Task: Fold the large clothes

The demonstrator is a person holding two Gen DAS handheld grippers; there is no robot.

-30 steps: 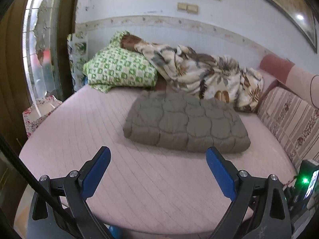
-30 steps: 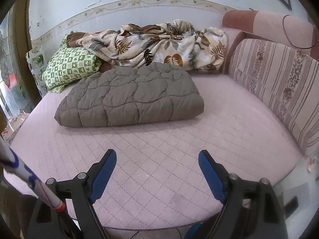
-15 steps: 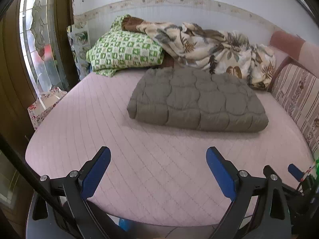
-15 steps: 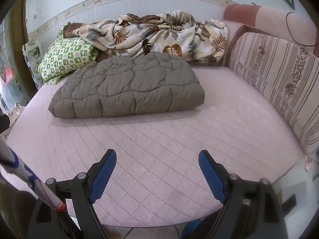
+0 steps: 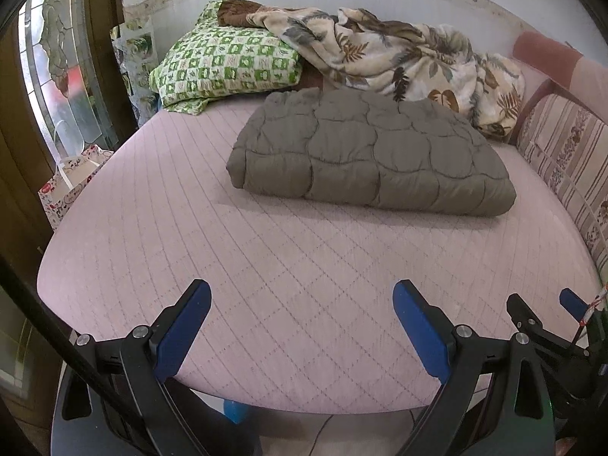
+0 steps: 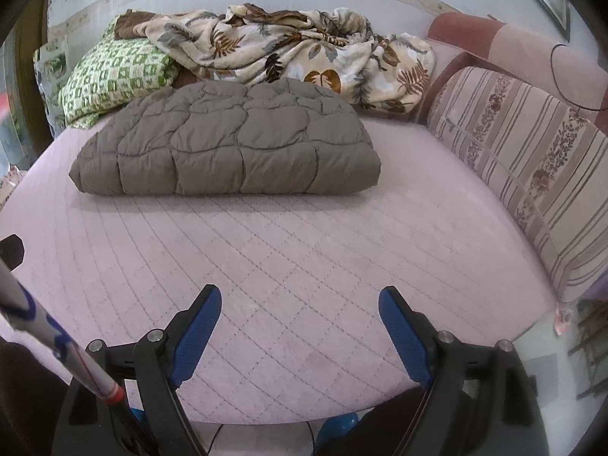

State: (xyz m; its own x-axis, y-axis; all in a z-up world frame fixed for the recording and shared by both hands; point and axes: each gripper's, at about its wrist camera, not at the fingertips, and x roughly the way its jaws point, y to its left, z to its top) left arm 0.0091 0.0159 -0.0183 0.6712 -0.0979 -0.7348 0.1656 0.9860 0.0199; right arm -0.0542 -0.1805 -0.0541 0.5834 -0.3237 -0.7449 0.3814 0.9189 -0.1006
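Observation:
A grey-brown quilted garment (image 5: 370,152) lies folded into a thick rectangle on the far half of the pink quilted bed (image 5: 266,266); it also shows in the right wrist view (image 6: 228,144). My left gripper (image 5: 302,326) is open and empty, hovering over the bed's near edge, well short of the garment. My right gripper (image 6: 300,332) is open and empty over the same near edge. The right gripper's fingers (image 5: 532,319) show at the lower right of the left wrist view.
A green checked pillow (image 5: 224,64) and a crumpled leaf-print blanket (image 5: 399,53) lie against the back wall. A striped cushion (image 6: 532,174) lines the bed's right side. A gift bag (image 5: 64,186) stands by the door at the left.
Both grippers have tilted downward and drawn a little closer over the bed, so the folded garment sits higher and larger in both views. Both stayed open.

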